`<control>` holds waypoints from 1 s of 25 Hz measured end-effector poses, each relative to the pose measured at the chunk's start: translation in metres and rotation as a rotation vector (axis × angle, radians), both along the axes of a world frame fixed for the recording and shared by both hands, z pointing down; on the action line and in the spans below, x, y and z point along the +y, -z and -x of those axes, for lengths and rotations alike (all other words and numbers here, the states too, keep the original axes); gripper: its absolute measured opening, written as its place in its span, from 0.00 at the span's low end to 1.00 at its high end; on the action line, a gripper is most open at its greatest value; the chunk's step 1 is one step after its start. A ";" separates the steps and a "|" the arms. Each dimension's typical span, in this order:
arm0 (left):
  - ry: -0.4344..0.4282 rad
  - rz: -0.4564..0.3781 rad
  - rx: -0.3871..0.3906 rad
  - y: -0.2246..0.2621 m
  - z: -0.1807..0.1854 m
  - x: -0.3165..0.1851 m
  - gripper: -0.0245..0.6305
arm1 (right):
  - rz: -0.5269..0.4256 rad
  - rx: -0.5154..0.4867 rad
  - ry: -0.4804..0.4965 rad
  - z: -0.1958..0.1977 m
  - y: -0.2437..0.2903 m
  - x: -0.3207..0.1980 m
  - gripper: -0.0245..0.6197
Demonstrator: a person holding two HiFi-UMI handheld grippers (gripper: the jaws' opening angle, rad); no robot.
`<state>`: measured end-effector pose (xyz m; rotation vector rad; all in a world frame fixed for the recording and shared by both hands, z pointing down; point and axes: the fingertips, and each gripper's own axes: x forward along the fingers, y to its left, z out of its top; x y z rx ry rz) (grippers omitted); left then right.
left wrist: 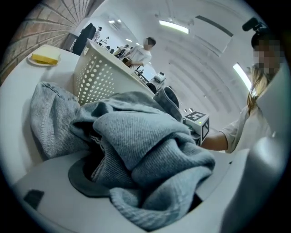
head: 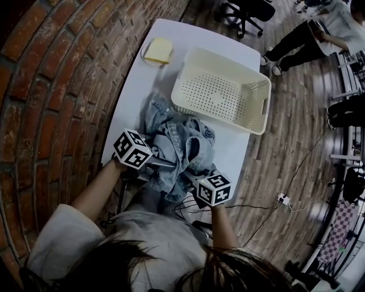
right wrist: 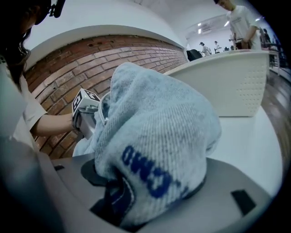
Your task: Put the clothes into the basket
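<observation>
A crumpled pile of pale blue-grey clothes (head: 182,145) lies on the white table (head: 140,91), just in front of the empty cream perforated basket (head: 219,57). My left gripper (head: 162,162) grips the pile's left edge; thick grey knit (left wrist: 150,154) fills its jaws (left wrist: 145,182), so it is shut on it. My right gripper (head: 191,177) is at the pile's near right edge, shut on a light fold with blue lettering (right wrist: 159,127) that packs the gap (right wrist: 150,191). The basket wall (left wrist: 97,73) (right wrist: 236,82) rises behind the cloth in both gripper views.
A plate with a yellow block (head: 158,50) sits at the table's far left corner. A brick wall (head: 51,85) runs along the left. An office chair (head: 248,11) and a seated person (head: 319,34) are beyond the table. A cable and plug (head: 282,199) lie on the floor at the right.
</observation>
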<state>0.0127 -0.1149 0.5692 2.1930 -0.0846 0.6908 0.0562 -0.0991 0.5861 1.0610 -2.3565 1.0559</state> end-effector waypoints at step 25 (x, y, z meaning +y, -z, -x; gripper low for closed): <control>0.011 -0.388 0.135 0.139 -0.042 0.035 0.71 | -0.352 0.180 -0.054 -0.042 0.139 0.028 0.48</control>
